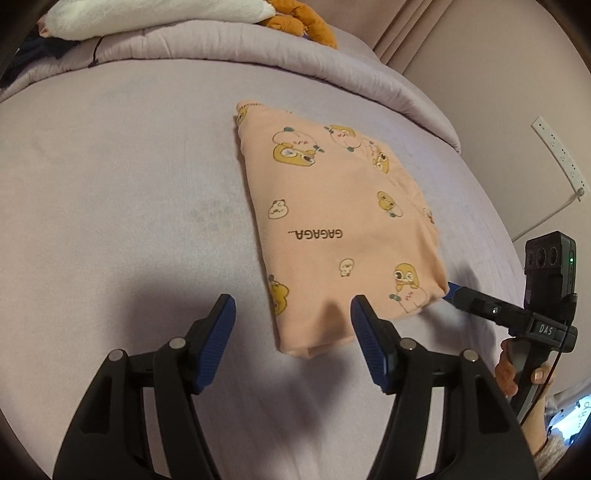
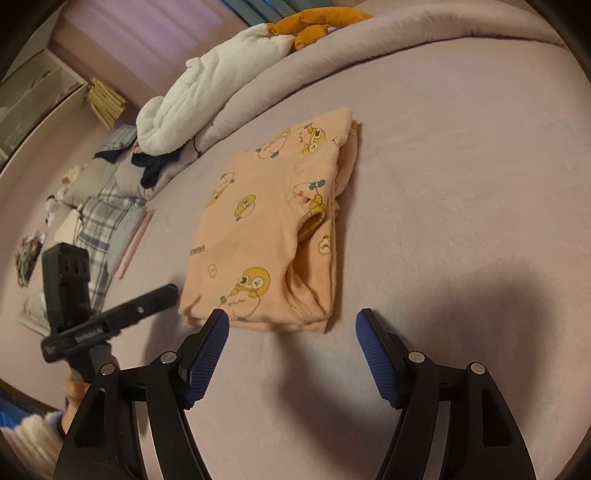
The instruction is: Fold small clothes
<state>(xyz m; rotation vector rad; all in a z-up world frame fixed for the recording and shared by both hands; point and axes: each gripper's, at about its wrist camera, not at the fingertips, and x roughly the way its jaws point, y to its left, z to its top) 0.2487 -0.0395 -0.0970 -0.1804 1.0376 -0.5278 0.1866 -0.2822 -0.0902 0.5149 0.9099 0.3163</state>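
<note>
A peach-pink child's garment (image 1: 332, 221) with yellow cartoon prints and the word GAGAGA lies folded into a compact rectangle on the lilac bed sheet (image 1: 110, 184). It also shows in the right wrist view (image 2: 273, 225), with its layered open edges facing right. My left gripper (image 1: 293, 306) is open and empty, just short of the garment's near edge. My right gripper (image 2: 291, 321) is open and empty, at the garment's near corner. The right gripper also shows in the left wrist view (image 1: 452, 290), its tip beside the garment's right corner.
A rolled lilac duvet (image 1: 221, 48) borders the far side, with a white plush (image 1: 110, 18) and an orange soft toy (image 1: 306, 22) on it. Plaid pillows and clothes (image 2: 107, 214) lie at left in the right wrist view. A power strip (image 1: 557, 151) hangs on the wall.
</note>
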